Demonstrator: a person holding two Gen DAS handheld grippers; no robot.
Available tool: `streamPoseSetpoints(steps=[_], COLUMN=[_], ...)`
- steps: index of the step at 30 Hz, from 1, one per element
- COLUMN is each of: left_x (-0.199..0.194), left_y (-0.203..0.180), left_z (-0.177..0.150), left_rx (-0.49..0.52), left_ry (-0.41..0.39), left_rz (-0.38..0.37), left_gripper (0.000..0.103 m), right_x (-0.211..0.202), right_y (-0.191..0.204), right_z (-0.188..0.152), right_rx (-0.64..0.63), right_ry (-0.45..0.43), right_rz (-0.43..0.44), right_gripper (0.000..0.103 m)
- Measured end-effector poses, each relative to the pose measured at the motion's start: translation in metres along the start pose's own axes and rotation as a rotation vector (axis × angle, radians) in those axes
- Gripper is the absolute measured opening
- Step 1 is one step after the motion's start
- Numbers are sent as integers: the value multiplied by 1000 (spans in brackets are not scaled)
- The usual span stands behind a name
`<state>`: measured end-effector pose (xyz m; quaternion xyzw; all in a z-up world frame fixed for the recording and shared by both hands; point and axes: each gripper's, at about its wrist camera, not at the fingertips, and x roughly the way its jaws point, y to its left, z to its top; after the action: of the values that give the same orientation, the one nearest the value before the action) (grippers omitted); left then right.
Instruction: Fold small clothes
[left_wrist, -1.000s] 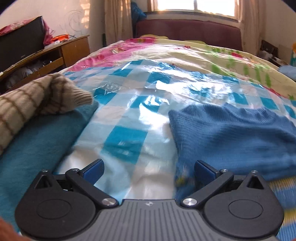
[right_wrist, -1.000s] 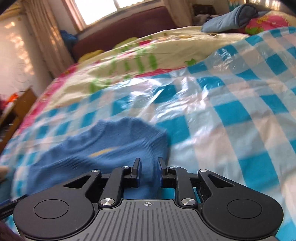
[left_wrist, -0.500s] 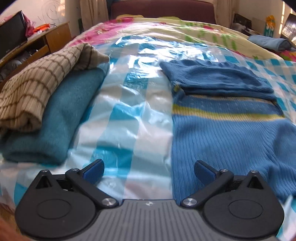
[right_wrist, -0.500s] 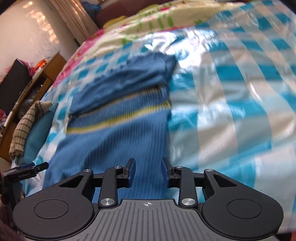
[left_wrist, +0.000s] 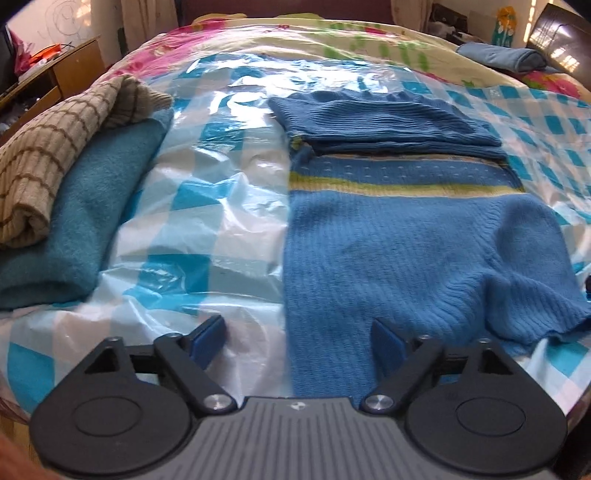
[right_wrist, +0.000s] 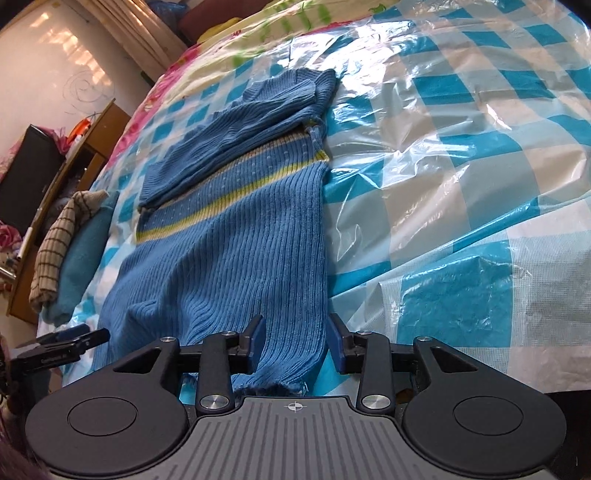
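A blue knit sweater (left_wrist: 406, 240) with a yellow and pale stripe lies flat on the bed, its sleeves (left_wrist: 380, 122) folded across the chest. My left gripper (left_wrist: 295, 332) hovers over the sweater's near left edge. Its jaws are wide and closing, with that edge between them but not pinched. My right gripper (right_wrist: 295, 328) stands over the hem's right corner of the sweater (right_wrist: 229, 240). Its jaws are opening, with knit between the pads and gaps on both sides. The left gripper (right_wrist: 66, 343) also shows at the lower left of the right wrist view.
A folded teal garment (left_wrist: 85, 206) with a beige checked one (left_wrist: 48, 155) on top lies to the left. A crinkly blue-checked plastic sheet (left_wrist: 207, 177) covers the bed. A wooden cabinet (left_wrist: 66, 70) stands beyond the left side. A rolled blue cloth (left_wrist: 509, 57) lies at the far right.
Both grippers pulled back from the sweater's top to its near hem and tilted further down, mostly in the first half second. The right jaws widened; the left jaws narrowed a little.
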<state>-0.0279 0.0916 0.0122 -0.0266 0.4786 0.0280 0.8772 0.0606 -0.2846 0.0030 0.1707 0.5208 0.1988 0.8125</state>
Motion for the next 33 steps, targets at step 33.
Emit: streamPoseSetpoints(steps=[33], left_x=[12], left_y=[15], left_z=[4], left_rx=[-167], left_ry=[81], left_rz=[-280], left_gripper=[69], right_x=[22], right_y=[-9], right_z=[11], right_rx=[41], right_ry=[76], right_rz=[56], right_gripper=[39])
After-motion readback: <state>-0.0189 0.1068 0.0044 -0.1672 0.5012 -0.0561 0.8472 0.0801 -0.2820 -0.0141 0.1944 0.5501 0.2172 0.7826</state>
